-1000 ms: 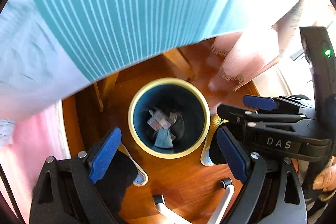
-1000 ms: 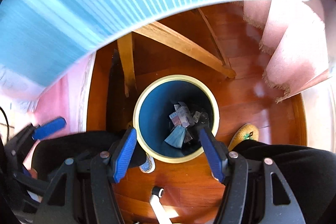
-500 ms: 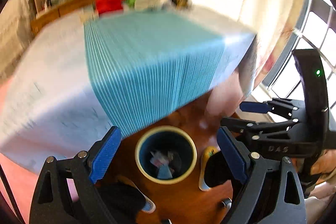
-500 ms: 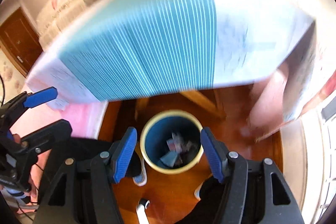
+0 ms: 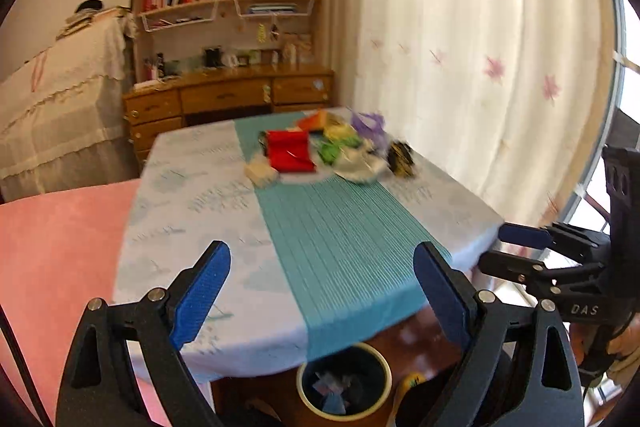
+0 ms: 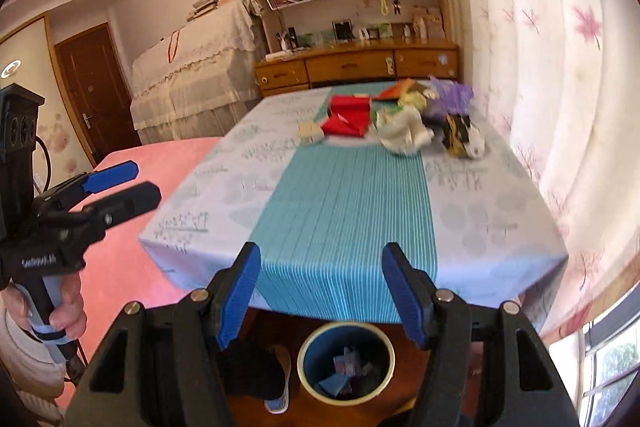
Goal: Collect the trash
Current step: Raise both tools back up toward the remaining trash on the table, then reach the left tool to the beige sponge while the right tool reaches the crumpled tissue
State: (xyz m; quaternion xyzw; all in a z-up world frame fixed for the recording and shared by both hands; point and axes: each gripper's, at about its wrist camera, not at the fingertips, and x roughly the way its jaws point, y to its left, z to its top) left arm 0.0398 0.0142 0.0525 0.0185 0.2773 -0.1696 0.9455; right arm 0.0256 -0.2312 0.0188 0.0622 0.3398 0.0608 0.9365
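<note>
A pile of trash lies at the far end of the table: a red wrapper (image 5: 290, 151) (image 6: 347, 120), a small beige box (image 5: 262, 173) (image 6: 310, 132), crumpled white paper (image 5: 360, 165) (image 6: 404, 133), a black-and-yellow packet (image 5: 401, 155) (image 6: 460, 134), and green, orange and purple scraps. A blue bin with a yellow rim (image 5: 344, 381) (image 6: 346, 363) stands on the floor under the near table edge and holds several scraps. My left gripper (image 5: 322, 297) is open and empty above the near table edge. My right gripper (image 6: 322, 295) is open and empty too, beside it.
The table wears a white cloth with a teal striped runner (image 5: 340, 239) (image 6: 344, 203). A pink bed (image 5: 52, 251) lies to the left, a curtain (image 5: 480, 67) to the right. A wooden desk with bookshelves (image 5: 228, 91) stands behind. A slippered foot (image 6: 276, 379) is next to the bin.
Both grippers have risen from over the bin and tilted up, so the views now show the tabletop and the trash pile instead of the bin's inside. Both stay open.
</note>
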